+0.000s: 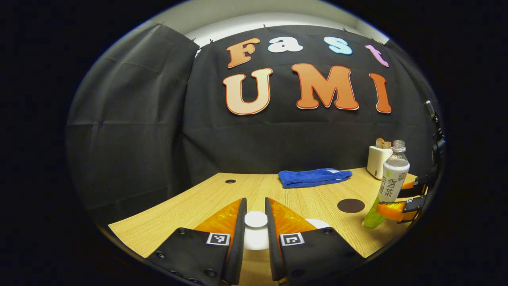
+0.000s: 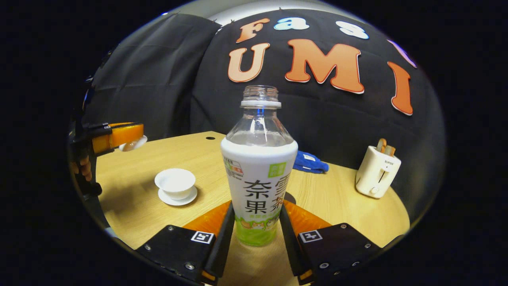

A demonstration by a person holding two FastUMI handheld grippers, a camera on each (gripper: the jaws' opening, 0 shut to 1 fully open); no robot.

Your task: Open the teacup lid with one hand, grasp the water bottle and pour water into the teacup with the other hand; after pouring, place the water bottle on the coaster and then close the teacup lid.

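White round porcelain lid (image 1: 256,219) pinched in left gripper (image 1: 256,222), frame bottom; clear uncapped plastic bottle (image 2: 258,167) clamped by right gripper (image 2: 256,228); open white teacup (image 2: 175,182) lower left.

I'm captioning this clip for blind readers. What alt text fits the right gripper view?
The right gripper grips an uncapped water bottle upright between its fingers above a wooden table. To the left an open white teacup sits on its saucer, and the other gripper holds the lid above it; a toaster stands at right.
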